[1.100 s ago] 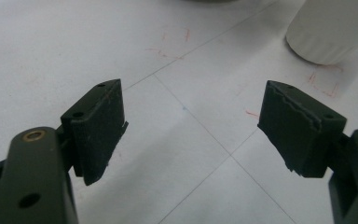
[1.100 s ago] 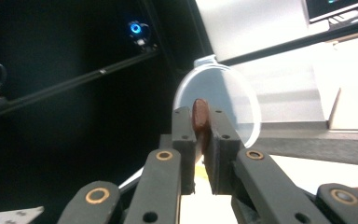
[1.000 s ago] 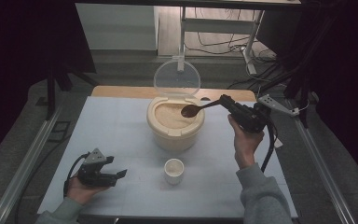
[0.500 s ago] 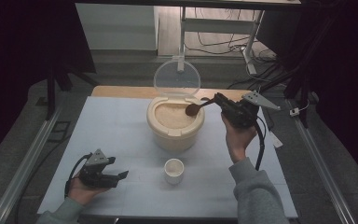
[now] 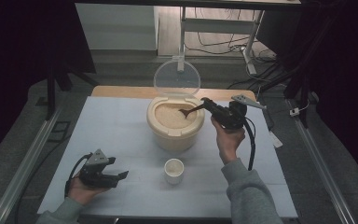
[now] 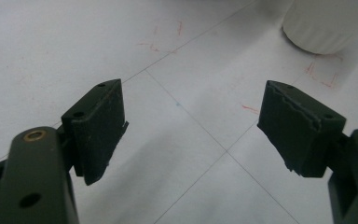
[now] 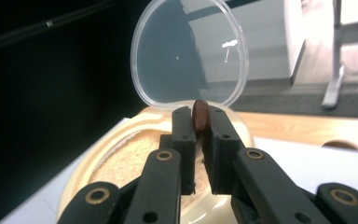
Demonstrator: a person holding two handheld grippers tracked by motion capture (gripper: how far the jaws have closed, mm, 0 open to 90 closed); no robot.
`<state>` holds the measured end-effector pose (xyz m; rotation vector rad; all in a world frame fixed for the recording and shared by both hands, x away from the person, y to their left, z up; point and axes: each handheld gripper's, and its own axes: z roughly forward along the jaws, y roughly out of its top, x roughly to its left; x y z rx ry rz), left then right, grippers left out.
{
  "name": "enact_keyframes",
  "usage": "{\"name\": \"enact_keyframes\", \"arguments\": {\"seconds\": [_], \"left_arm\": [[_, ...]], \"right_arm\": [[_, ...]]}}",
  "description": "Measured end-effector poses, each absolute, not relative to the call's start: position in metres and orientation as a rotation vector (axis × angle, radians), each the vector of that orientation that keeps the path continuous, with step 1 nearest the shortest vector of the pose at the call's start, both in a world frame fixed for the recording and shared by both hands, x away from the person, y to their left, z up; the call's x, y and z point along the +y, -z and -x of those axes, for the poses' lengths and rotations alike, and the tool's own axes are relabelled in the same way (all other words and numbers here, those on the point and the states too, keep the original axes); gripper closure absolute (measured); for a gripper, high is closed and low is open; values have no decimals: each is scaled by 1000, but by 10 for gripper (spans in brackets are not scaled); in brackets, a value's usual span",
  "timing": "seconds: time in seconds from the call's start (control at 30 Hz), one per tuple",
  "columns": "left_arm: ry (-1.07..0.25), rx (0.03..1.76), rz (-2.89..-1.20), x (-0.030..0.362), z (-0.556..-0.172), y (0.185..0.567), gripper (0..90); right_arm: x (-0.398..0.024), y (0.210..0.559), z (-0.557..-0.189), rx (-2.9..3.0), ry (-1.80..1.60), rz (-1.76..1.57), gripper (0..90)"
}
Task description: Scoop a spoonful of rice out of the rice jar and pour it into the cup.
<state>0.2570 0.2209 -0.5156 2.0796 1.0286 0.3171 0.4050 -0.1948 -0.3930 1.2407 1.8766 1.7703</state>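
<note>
Right gripper (image 5: 213, 109) clamps the brown wooden spoon (image 5: 189, 111), handle slanting down-left into the cream rice tub (image 5: 175, 133) at frame centre; left gripper (image 5: 116, 176) open

High view: dim, soft-focus, dark surround; pale bench (image 5: 121, 135) evenly lit from above, faint shadows. Left gripper view: bright, white surface near washed out, soft shadows beneath the tool. Right gripper view: clear lid (image 7: 189, 51) shows a small glare spot; background blurred, left side black
</note>
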Motion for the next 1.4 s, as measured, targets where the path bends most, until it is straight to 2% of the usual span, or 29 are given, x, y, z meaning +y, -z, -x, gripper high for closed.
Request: {"name": "enact_keyframes", "arguments": {"seconds": [0.43,1.4], "left_arm": [[-319,1027,-2082,220,-257,516,224],[-326,1021,-2086,220,-257,515,225]], "right_arm": [[-206,409,-414,1822,-1943,-1497,826],[-228,409,-415,1741,-2066,-1671,830]]}}
